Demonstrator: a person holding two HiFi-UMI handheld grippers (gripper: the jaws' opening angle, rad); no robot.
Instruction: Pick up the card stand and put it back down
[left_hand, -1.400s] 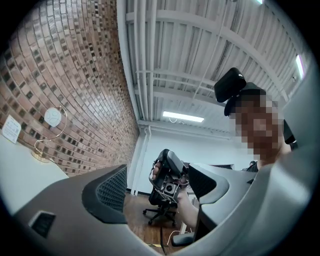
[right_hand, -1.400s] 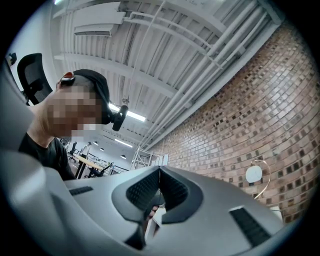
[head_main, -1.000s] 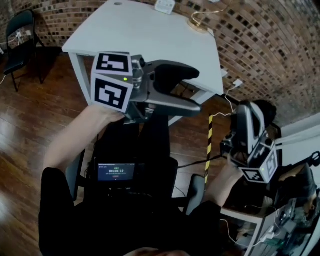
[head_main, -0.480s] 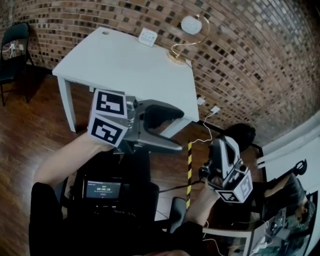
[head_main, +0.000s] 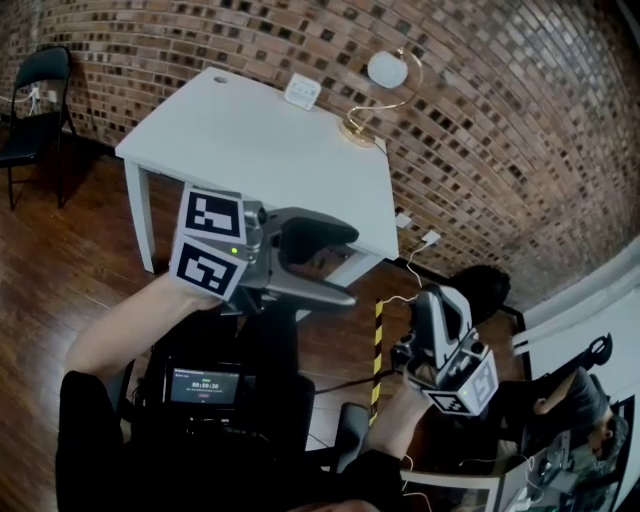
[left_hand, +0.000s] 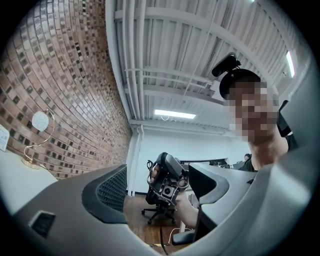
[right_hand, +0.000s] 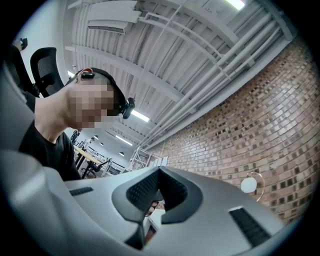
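A small white card stand stands at the far side of the white table, near the brick wall; its edge shows at the left border of the left gripper view. My left gripper is held in the air in front of the table's near edge, well short of the stand. Its jaws are open, with nothing between them. My right gripper is lower right, away from the table and pointing up. Its jaws are shut on nothing.
A gold lamp with a white globe stands on the table beside the stand. A black folding chair is at far left. On the wooden floor lie a yellow-black tape strip and cables. A screen glows below me.
The head view has tilted up, so the whole table, the lamp and the wall now show. Both grippers sit lower in the picture but keep their poses and jaw states.
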